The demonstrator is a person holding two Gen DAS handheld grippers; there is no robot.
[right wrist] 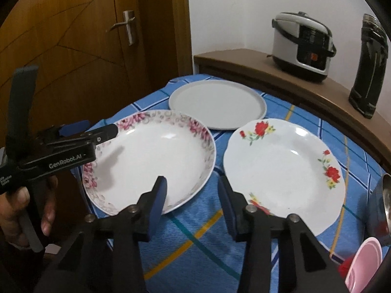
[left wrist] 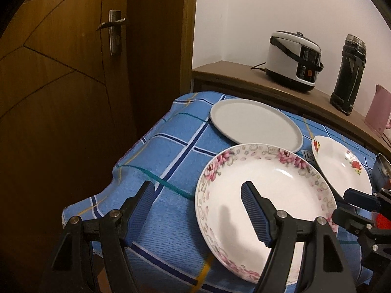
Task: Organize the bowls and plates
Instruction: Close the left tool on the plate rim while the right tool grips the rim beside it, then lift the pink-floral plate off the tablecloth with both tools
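I see a blue checked tablecloth covering the table. On the far left stands a brown wooden door with a metal lever handle. Along the far right runs a wooden shelf against a white wall. On it sit a white and black rice cooker, a dark flask to its right, and further right what looks like a pink kettle, cut off by the picture's edge.
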